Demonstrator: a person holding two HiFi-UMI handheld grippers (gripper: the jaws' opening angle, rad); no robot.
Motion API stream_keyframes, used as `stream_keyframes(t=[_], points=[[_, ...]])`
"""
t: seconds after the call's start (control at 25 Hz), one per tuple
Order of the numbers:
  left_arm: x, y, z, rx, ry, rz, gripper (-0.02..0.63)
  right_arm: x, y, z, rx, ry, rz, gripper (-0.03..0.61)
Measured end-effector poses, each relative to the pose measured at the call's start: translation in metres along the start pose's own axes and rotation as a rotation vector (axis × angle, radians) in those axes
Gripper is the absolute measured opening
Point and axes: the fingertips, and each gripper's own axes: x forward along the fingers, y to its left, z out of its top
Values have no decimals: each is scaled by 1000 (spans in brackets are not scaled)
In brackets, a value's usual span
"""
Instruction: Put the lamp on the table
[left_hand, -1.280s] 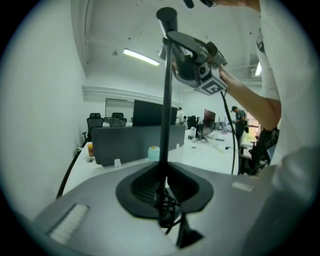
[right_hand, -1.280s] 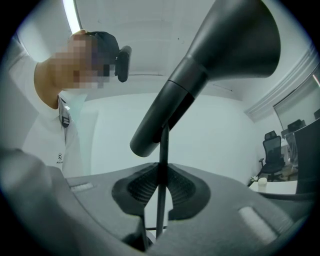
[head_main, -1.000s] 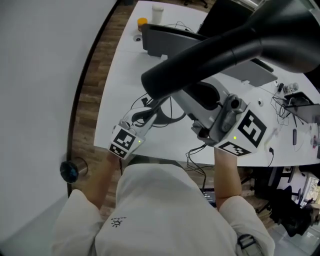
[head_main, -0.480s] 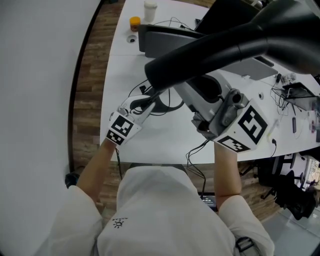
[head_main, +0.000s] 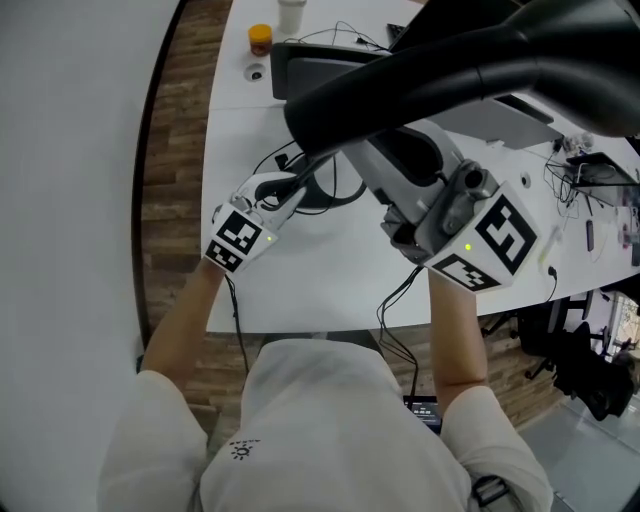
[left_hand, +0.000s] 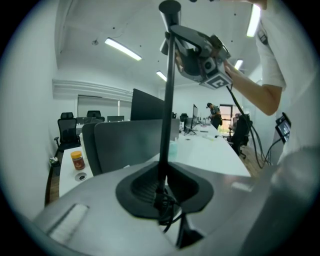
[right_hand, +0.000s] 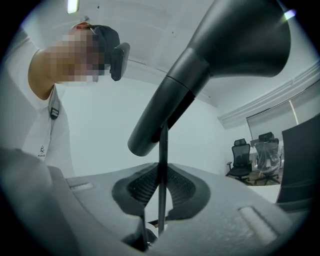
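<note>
You've the left gripper (left_hand: 162, 197) clamped low on the lamp (left_hand: 167, 90) pole, right gripper (right_hand: 160, 200) clamped higher (beneath the shade) — pole roughly upright between both. Table (head_main: 320, 285) lies under your left gripper — lower straight down.

Bright, even light fr ceiling strips (left_hand: 122, 50); fisheye edges dark, foregrnd blurry.

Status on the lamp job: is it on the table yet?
Done: the lamp is picked up, with the left gripper and the right gripper both shut on its pole.
In hand: it is held over the white table.
Left: set it down and let go. I cannot tell whether it touches the table.
</note>
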Motion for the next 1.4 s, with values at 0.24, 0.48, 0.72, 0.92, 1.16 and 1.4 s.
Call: stream_keyframes(t=[0.24,0.48,0.72,0.92,1.16,1.4], points=[[13,20,-14,17,17,-24,48,5,-18,-18,1,23,-39,41],[28,44,-32,3,30,-21,51,13,-37,-41,-1,61,-73,40],[41,56,-41,0,36,-17,51,20,-51,-53,12,71,-83,40],[48,66,-46,2,38,-27,51,29,-57,-60,6,81,-84,40],[54,77,-54,-3,43,-27,51,38,-63,-69,3,96,-89,40],[57,82,-63,-7,47,-33,51,43,-70,-78,15,105,-105,40]])
